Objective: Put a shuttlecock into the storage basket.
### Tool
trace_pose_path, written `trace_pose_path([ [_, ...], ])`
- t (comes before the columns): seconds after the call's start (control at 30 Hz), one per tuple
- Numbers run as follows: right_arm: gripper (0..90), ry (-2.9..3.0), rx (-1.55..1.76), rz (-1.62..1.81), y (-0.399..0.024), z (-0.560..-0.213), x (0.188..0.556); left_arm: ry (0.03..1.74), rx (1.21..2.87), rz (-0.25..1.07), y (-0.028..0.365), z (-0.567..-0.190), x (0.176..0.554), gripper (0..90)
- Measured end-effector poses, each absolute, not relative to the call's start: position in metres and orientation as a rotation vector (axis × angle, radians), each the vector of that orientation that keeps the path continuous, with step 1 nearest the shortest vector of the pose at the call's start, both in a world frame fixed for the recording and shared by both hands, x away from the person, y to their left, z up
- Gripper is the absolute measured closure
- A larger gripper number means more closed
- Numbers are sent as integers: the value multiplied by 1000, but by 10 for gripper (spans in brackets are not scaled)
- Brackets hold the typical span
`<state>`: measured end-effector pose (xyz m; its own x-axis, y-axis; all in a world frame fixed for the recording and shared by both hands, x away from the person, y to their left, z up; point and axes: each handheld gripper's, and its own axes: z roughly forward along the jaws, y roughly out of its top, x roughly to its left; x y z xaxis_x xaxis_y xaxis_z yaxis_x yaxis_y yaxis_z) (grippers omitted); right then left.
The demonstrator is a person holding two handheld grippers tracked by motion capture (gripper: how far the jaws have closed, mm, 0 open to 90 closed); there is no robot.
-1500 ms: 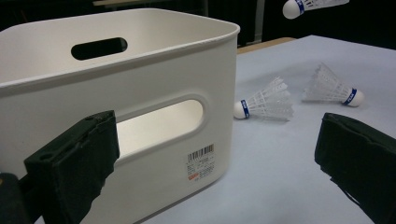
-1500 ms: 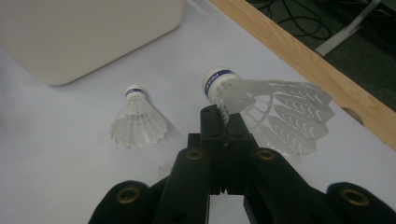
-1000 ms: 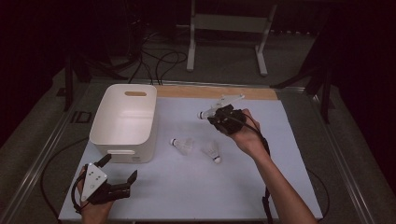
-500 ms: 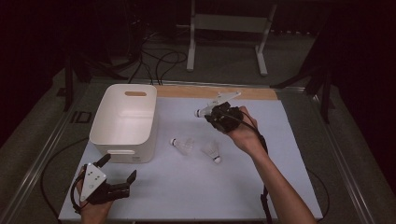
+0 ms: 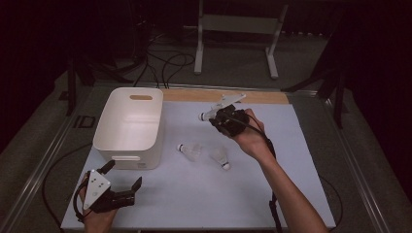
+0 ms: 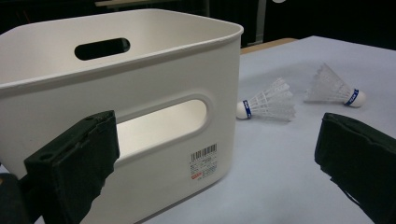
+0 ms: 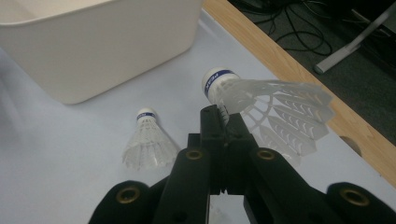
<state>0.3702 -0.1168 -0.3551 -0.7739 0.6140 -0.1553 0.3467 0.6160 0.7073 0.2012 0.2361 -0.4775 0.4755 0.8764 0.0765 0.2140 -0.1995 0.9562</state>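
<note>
Here, the right gripper (image 5: 219, 118) is clamped on the feather skirt of a white plastic shuttlecock with a blue-banded cork (image 7: 261, 100), held in the air to the right of the white rectangular plastic bin with slotted handles (image 5: 128, 127). In the right gripper view the jaws meet on the skirt's edge near the cork, the cork tipped toward the bin and the feathers trailing away from it, so the shuttlecock's long axis lies roughly toward the open top. Judged from this, the coming move is a short carry across to that rim. Two more shuttlecocks (image 5: 190, 151) (image 5: 220, 158) lie on the pale blue table mat (image 5: 204, 199) just right of the bin. The left gripper (image 5: 123, 183) rests in front of the bin, jaws spread wide and empty; the right hand is the nearer one.
</note>
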Motion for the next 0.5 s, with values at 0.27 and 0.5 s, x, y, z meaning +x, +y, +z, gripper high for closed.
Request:
trace_pose_path([
  [0.27,897,2459,746,968,-111,-350,369,942,1694,805,236,-478,201,4],
  [0.5,897,2460,724,968,-106,-347,370,942,1696,803,236,-478,201,3],
])
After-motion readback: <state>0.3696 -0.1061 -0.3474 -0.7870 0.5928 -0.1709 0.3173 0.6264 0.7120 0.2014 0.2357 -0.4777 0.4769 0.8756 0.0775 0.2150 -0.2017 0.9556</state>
